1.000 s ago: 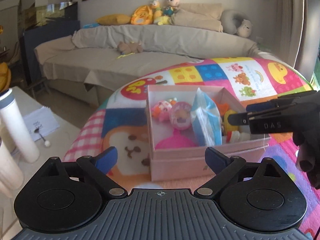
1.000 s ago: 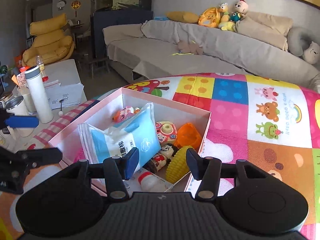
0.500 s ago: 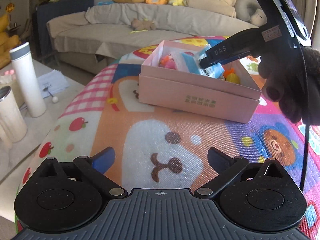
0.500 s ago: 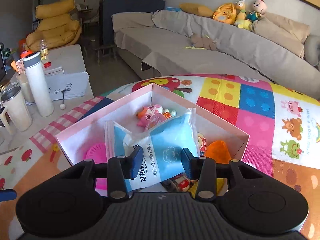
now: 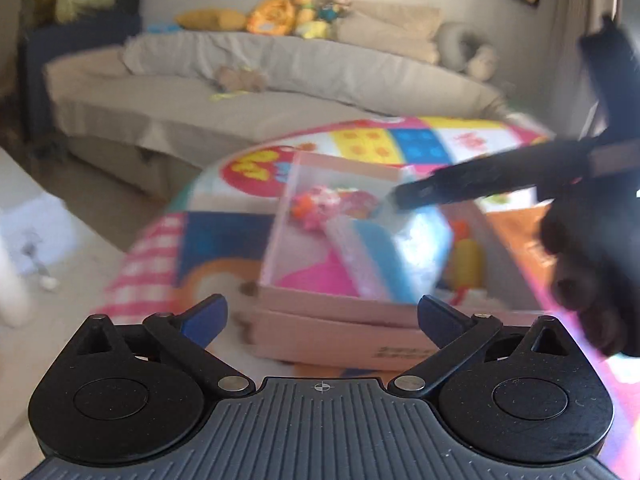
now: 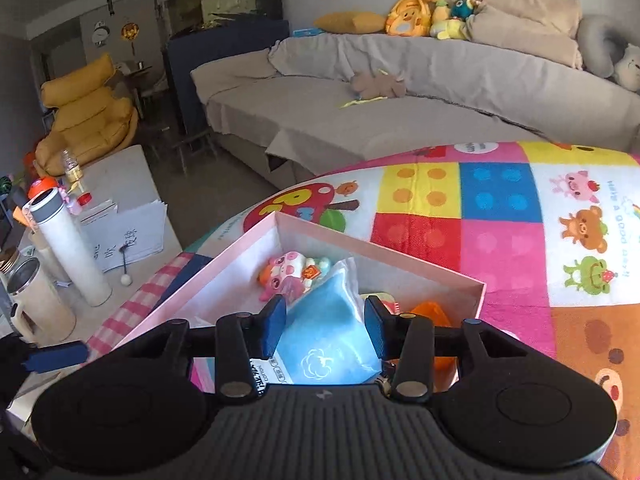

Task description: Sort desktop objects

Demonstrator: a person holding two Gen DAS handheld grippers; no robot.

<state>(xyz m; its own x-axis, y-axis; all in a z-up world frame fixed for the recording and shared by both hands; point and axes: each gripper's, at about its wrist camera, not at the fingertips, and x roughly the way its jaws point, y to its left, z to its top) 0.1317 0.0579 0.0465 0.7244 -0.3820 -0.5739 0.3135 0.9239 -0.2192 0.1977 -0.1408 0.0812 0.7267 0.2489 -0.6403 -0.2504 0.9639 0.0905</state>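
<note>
Right claw (image 6: 325,322) straddles blue packet (image 6: 326,332) in pink box (image 6: 476,294)

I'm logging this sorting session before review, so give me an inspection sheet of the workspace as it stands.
Surface: colourful cartoon play mat, mostly bare right of the box.
Job's things: open pink box holding a blue tissue pack, pink pig toy, orange item.
Clutter: white flask, steel cup, papers on the side table.
Grippers: left hand-held gripper open, empty; right hand-held gripper straddling the tissue pack, contact unclear.
Cables: nothing seen.
Surroundings: grey sofa with plush toys, yellow armchair.
</note>
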